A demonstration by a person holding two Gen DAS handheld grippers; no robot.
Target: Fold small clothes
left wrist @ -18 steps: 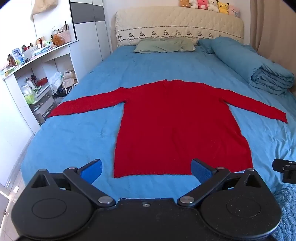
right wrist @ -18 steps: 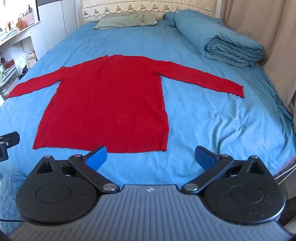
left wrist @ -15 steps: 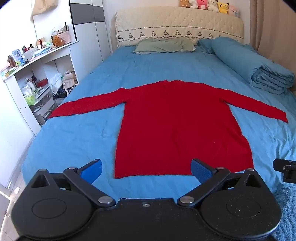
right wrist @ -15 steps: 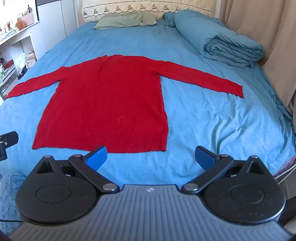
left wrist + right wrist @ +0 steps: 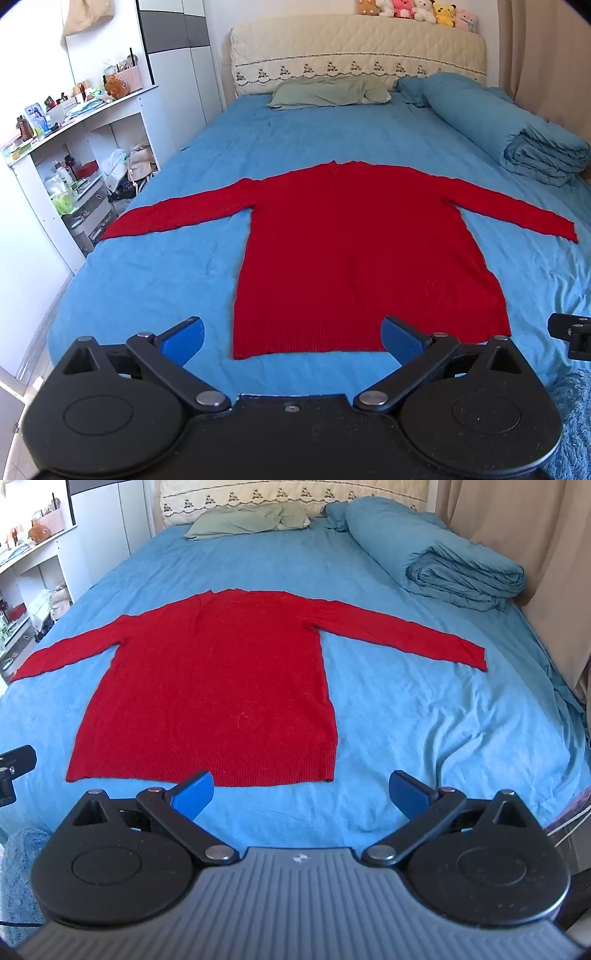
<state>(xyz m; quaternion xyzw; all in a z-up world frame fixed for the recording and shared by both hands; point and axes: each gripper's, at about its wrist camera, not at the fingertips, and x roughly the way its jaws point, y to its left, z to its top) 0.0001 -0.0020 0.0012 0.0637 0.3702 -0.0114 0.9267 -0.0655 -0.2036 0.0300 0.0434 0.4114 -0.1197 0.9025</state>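
**Sweater lying flat, both grippers empty**

We are holding the left gripper [image 5: 291, 338] and right gripper [image 5: 301, 794] spread wide, gripping nothing. The red sweater [image 5: 362, 258] is lying flat on the blue bed [image 5: 155, 280], sleeves outstretched, its hem just beyond our fingertips [image 5: 194, 792] and not touching them.
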